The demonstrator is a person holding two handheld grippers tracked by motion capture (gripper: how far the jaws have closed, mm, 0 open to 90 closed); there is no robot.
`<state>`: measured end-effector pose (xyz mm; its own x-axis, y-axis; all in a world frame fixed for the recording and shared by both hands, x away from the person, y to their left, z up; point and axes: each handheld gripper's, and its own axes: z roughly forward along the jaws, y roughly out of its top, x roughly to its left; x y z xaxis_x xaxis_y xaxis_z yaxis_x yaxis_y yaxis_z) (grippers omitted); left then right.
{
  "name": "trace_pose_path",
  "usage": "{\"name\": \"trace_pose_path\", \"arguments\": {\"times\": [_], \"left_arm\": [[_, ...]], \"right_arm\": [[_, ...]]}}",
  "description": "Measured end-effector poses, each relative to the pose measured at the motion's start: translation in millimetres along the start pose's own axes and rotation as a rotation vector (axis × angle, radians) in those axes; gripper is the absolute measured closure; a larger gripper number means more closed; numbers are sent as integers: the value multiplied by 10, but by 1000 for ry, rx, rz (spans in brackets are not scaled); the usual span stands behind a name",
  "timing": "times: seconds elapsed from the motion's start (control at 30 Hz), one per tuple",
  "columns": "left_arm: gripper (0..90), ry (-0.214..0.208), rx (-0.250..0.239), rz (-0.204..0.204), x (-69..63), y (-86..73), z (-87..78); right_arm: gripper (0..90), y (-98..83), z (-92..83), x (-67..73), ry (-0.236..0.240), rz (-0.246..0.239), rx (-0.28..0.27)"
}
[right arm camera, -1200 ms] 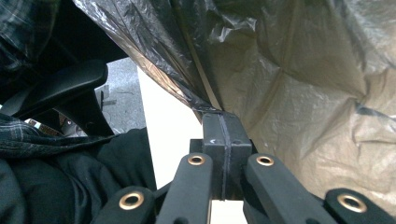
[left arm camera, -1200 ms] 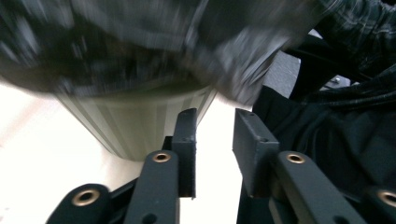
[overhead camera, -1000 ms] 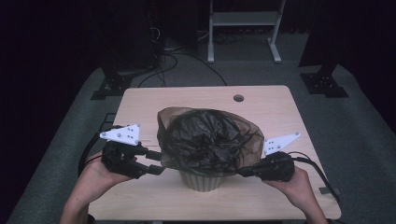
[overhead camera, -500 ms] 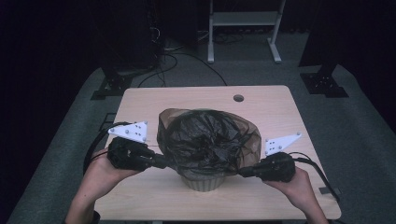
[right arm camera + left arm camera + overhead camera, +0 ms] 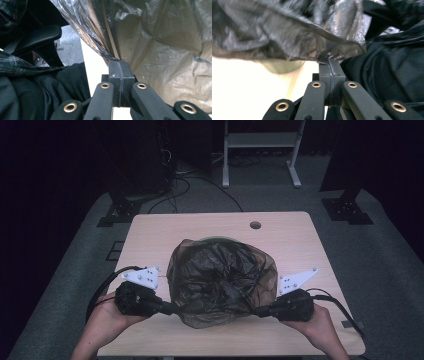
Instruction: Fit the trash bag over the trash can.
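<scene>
A dark, see-through plastic bag is draped over a pale bin whose rim peeks out at the back, in the middle of the wooden table. My left gripper is at the bag's lower left, shut on a pinch of its edge. At the lower right my right gripper is shut on the bag's edge too. In the left gripper view the bin's wall shows under the film. The bag stretches between the two grippers across the bin's front.
A small round hole sits in the table's far side. Beyond the table are floor cables, a white rack and black stand feet. The person's dark clothing is close behind the jaws.
The left gripper has come in toward the bag, sunk a little and shut on its edge. The bag's front now hangs lower and hides the bin's front wall. The right gripper has stayed put.
</scene>
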<state>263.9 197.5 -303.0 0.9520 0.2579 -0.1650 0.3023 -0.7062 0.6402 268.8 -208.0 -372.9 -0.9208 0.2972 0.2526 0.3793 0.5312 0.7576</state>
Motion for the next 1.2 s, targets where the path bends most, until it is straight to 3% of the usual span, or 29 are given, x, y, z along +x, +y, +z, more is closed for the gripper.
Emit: {"name": "trace_pose_path", "arguments": {"times": [0.13,0.47,0.53,0.63,0.87,0.9,0.93,1.03,1.2], "left_arm": [[900,22,17,-42,150,-129,126],[900,25,41,-137,498,-398,484],[900,20,49,-145,549,-427,544],[900,38,80,-155,617,-467,628],[900,56,100,-173,694,-547,767],[900,60,93,-162,686,-545,749],[899,57,69,-157,672,-539,714],[679,58,20,-156,604,-495,559],[468,73,-25,-104,406,-397,251]], "right_arm": [[899,-49,62,-83,-41,18,18],[899,-217,343,-318,-57,77,83],[900,-278,437,-378,-62,93,116],[899,-318,494,-414,-51,107,119],[898,-414,641,-485,-53,125,159],[886,-415,649,-482,-49,120,160],[749,-408,637,-470,-50,114,152],[641,-364,507,-443,-49,106,115],[544,-292,147,-343,-38,84,26]]}}
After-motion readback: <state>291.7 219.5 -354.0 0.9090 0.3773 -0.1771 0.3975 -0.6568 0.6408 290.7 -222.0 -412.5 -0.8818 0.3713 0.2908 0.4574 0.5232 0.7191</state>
